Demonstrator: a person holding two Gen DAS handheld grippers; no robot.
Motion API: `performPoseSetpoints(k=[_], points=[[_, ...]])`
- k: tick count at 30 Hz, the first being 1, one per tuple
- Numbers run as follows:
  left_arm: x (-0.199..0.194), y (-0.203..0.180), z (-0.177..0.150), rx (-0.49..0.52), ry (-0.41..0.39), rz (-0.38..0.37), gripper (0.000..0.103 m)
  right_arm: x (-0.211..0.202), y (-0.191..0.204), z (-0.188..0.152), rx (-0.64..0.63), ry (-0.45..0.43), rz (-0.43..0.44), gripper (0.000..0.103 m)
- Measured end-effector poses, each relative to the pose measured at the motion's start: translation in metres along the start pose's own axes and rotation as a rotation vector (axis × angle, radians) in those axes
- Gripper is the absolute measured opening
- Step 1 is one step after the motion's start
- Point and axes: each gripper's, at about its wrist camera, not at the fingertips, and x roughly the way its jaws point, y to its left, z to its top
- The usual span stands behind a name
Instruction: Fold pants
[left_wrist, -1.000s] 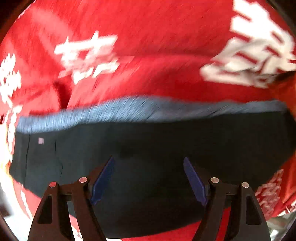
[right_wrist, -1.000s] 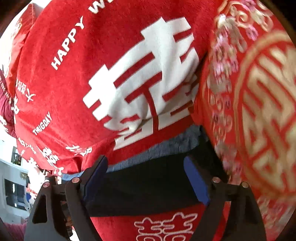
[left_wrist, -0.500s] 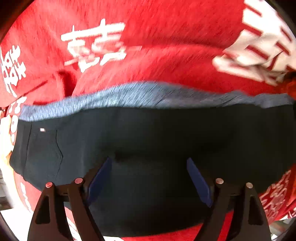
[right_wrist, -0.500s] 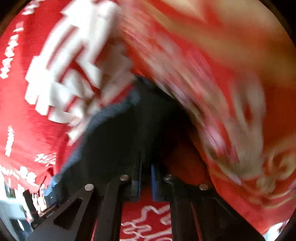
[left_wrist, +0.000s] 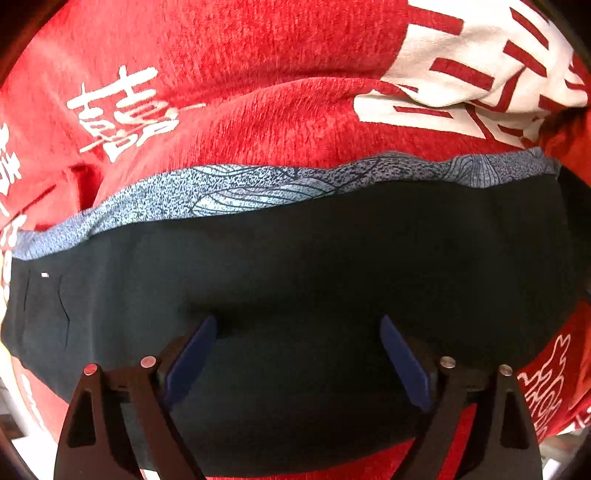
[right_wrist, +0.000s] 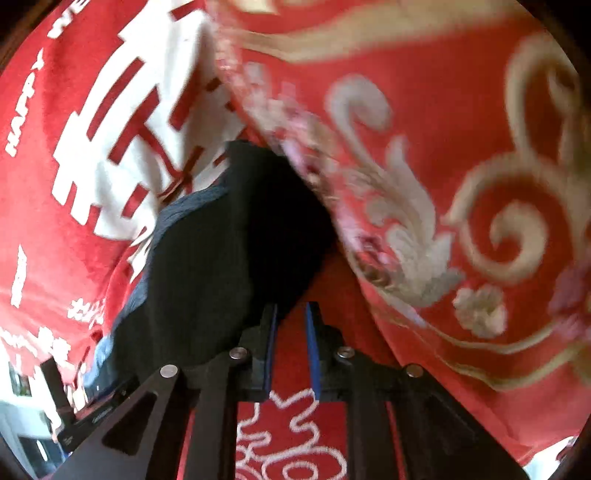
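Your dark pants (left_wrist: 314, 266) lie folded on the red blanket (left_wrist: 258, 74), patterned lining showing along the far edge. Your left gripper (left_wrist: 297, 332) hangs over them, jaws spread and still widening, empty. Your right gripper (right_wrist: 291, 321) sits at the pants' corner beside a red pillow (right_wrist: 461, 147), jaws reopening slightly, gripping nothing.

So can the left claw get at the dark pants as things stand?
Probably yes. The left claw hangs wide open right over the dark pants, which lie flat on the red blanket with nothing covering them. Its jaws have just been opening; no cloth is pinched between them.
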Motion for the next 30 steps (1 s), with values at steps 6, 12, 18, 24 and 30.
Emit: performPoseSetpoints(k=[6,12,18,24,30], points=[[-0.003,-0.007,-0.001,0.035,-0.011,0.027,0.091,0.01,0.009,0.002,0.043,-0.111,-0.01,0.069],[-0.029,-0.022,0.008,0.029,-0.055,-0.012,0.091,0.013,0.006,-0.007,0.092,-0.067,-0.005,0.069],[-0.023,-0.092,0.033,0.103,-0.105,-0.126,0.091,0.027,0.018,0.004,0.066,-0.152,-0.064,0.07],[0.001,-0.144,0.047,0.128,-0.127,-0.06,0.091,0.038,0.027,0.019,0.05,-0.103,-0.1,0.007],[-0.016,-0.155,0.045,0.177,-0.125,-0.099,0.091,-0.011,0.04,0.027,-0.073,-0.149,0.037,0.006]])
